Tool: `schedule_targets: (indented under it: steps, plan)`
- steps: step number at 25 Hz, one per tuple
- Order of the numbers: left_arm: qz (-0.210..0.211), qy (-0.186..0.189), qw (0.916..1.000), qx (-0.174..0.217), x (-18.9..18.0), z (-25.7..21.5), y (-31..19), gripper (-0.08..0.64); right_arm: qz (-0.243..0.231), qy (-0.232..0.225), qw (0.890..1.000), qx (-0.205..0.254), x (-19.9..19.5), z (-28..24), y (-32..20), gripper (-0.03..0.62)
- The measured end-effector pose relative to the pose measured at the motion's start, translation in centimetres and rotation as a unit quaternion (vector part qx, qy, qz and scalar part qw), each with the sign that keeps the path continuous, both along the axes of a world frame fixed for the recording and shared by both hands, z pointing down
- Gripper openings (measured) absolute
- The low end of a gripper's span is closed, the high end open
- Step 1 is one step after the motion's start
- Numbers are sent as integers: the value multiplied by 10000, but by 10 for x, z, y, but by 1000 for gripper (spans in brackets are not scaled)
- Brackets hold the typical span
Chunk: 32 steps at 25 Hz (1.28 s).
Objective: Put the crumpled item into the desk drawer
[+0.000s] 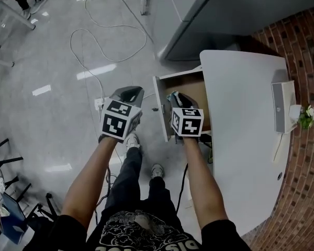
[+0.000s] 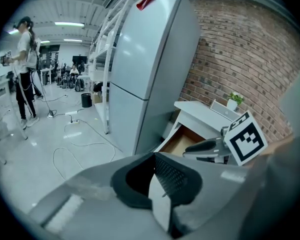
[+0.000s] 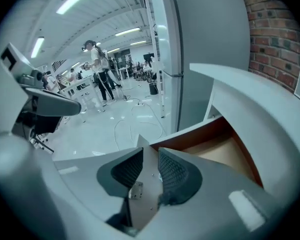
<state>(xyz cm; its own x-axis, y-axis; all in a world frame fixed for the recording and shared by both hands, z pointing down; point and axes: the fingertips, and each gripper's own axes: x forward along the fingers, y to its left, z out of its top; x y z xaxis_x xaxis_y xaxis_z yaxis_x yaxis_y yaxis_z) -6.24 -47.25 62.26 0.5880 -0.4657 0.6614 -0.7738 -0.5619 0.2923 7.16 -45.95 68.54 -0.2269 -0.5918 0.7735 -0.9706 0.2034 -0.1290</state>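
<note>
Glossy grey floor (image 1: 52, 61) is spreading across a big workshop room and catching pale streaks of ceiling light. A tall, smooth grey refrigerator (image 2: 150, 69) is standing against a rough red brick wall (image 1: 303, 46).

Beside the refrigerator, a white desk (image 1: 240, 114) with a rounded, matt top is sitting along the bricks. Its drawer (image 1: 191, 88) is standing pulled out toward the person. It has a flat white front, and bare light-brown wood is showing inside.

The person is looking steeply down over bare forearms, holding a moulded grey plastic claw in each hand. Each claw is carrying a cube with black-and-white square markers.

The right gripper (image 3: 150, 171) is hanging over the open drawer. Its two ribbed dark pads are standing wide apart with nothing between them.

The left gripper (image 2: 151, 176) is hovering over the floor, just beside the drawer front. Its jaws are likewise parted and gripping nothing.

The crumpled item is not showing clearly in any view. The right gripper is covering much of the drawer's inside in the head view, and the wood visible past its jaws is looking plain.

Thin pale cables (image 1: 110, 35) are looping loosely over the floor. A small green plant (image 1: 305, 116) is sitting at the desk's far edge by the wall. Another person (image 2: 24, 69) is standing far off across the room.
</note>
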Motion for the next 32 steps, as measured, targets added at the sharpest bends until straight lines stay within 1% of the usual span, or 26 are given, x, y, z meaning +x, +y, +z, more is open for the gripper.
schedule_targets:
  steps: [9,13,18,22,26,32]
  plan:
    - [-187,34,9991,371,-30,-71,-17,0,-200,16,9986,481,-29,-85,-22,91]
    - [-191,22,9979,616,-39,-103,-28,-2,-184,32,9968,772,-34,-126,-33,91]
    - [-237,113,9955,915,-47,-138,-38,-1,-167,12,9942,1065,-39,-168,-43,86]
    - [-179,105,9942,1051,-52,-161,-46,0,-182,-36,9900,1397,-43,-206,-51,81]
    - [-198,196,9903,1360,-55,-194,-53,0,-156,-69,9848,1731,-43,-244,-54,68]
    - [-222,212,9849,1705,-61,-233,-61,-2,-46,-165,9732,2293,-44,-296,-60,49]
